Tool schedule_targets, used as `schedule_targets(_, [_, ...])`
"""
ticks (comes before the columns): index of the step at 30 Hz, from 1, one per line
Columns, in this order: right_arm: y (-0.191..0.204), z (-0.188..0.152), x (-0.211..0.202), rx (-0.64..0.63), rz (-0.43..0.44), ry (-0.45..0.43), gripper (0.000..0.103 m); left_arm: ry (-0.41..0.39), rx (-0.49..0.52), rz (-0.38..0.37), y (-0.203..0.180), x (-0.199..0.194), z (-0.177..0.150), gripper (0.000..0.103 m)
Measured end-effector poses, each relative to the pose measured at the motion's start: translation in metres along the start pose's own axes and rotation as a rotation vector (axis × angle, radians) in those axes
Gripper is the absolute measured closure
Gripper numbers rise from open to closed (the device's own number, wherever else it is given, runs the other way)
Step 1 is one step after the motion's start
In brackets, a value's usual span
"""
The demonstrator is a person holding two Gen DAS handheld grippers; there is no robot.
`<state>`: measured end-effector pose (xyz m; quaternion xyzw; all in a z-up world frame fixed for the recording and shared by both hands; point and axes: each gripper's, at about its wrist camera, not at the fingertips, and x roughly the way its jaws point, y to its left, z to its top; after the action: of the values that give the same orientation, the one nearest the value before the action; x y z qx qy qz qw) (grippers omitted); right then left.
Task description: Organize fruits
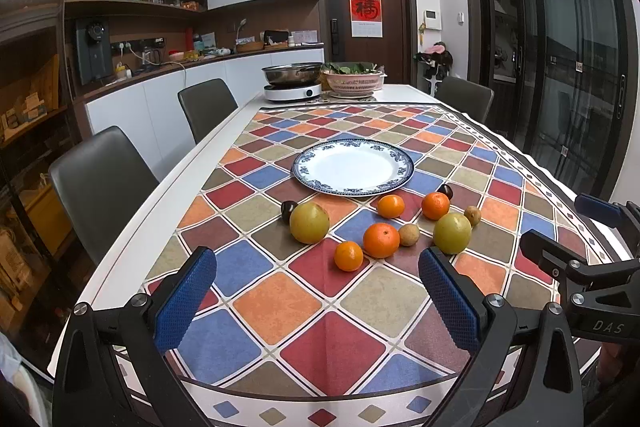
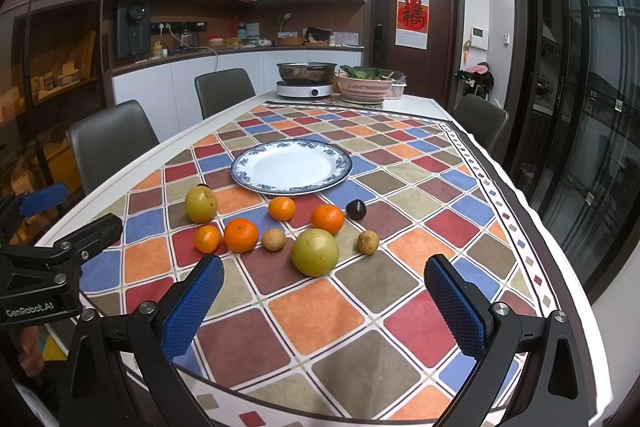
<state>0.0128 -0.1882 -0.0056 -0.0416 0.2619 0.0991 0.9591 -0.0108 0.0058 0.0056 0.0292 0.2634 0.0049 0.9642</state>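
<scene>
Nothing sits yet on the white round china plate with a blue patterned rim [image 1: 352, 167], and the loose fruit lies just in front of it, from the big yellow-green round fruit [image 1: 309, 223] on the left through the small glossy orange tangerine [image 1: 348, 255] to its yellow-green twin [image 2: 315, 252] on the right. The left gripper [image 1: 318, 297] and right gripper [image 2: 324, 301] both hang spread wide and empty above the near edge, so I judge the first pick best made straight down over one fruit, closing gently so that it cannot roll. All rests on a tablecloth of coloured diamond checks [image 1: 276, 307] over a long white table in a kitchen with grey chairs, a steel pot and a pink basket at the far end.
</scene>
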Motion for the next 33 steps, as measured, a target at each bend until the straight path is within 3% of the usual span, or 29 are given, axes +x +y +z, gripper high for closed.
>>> schedule_targets(33, [0.0000, -0.0021, 0.0027, -0.004, -0.002, 0.004, 0.001, 0.009, -0.003, -0.003, 0.0011, 0.0003, -0.0009, 0.000])
